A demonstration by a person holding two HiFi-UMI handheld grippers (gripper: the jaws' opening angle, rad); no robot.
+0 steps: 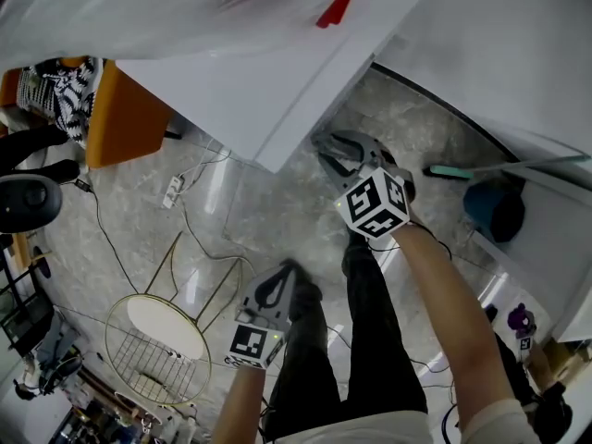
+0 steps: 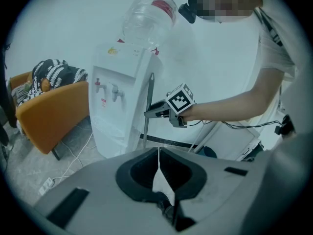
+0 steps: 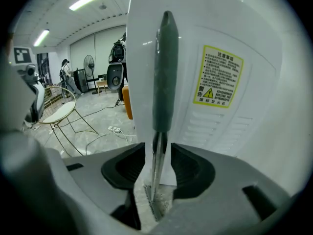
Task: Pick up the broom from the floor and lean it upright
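Standing apart, the jaws of the right gripper (image 3: 157, 155) have the broom (image 3: 165, 82) between them. Its thin metal shaft passes up between the two pads with a sliver of space on each side, so nothing is clamped. The dark green grip of the handle rises straight above the jaws. It stands upright against the white side panel of the water dispenser (image 3: 230, 146), just beside a yellow warning label (image 3: 217, 77).

The left gripper (image 2: 157, 153) has its jaws closed together with nothing between them. It hangs lower and well apart from the broom. From its view the handle shows as a slim upright line at the dispenser's corner, with the right gripper at it.

On top of the dispenser sits a clear bottle (image 2: 149, 16), neck down; whether it holds water I cannot tell. On the grey marbled floor (image 1: 277, 220), an orange armchair (image 2: 54, 116) carries a black-and-white patterned cloth (image 2: 56, 72). A gold wire chair (image 1: 153, 340) with a round white seat stands nearer the person's feet, and a power strip (image 1: 172, 191) lies among loose cables. Another stick (image 1: 518, 166) with a teal end leans near a dark blue rounded thing (image 1: 495, 209).
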